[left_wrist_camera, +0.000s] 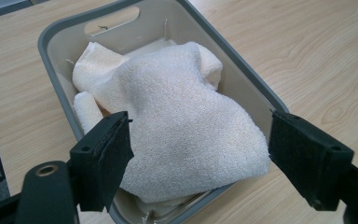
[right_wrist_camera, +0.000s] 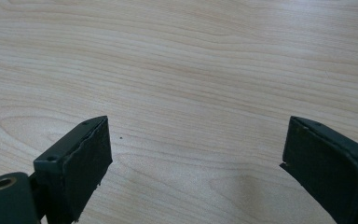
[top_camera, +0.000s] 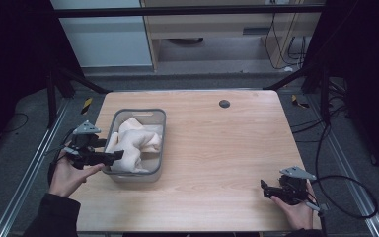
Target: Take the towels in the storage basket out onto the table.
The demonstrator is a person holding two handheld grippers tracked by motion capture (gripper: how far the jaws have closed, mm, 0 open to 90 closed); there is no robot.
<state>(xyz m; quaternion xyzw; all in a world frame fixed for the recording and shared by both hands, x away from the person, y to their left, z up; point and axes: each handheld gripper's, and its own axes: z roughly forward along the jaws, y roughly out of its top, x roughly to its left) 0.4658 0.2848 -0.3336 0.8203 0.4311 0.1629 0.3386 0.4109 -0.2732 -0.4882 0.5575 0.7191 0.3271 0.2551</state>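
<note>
Two grippers: I see both with fingers wide, holding nothing.
Left gripper [top_camera: 112, 157]: left of frame, at basket [top_camera: 160, 143] rim, over white towel [top_camera: 133, 143].
Right gripper [top_camera: 265, 190]: lower right, above bare table [top_camera: 217, 158].

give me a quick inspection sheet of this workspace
surface: light wooden table, small dark round spot near its far edge
job's things: grey basket at the table's left, cream towel heaped inside it, bulging above the rim
clutter: nothing seen
grippers: left gripper open, jaws either side of the towel's near end, pads not pressing it; right gripper open over bare wood at the near right
cables: black cable loops from the right gripper over the table's right edge; more cables on the floor at far right
surroundings: dark frame rails, grey floor, pale cabinet behind the table
</note>
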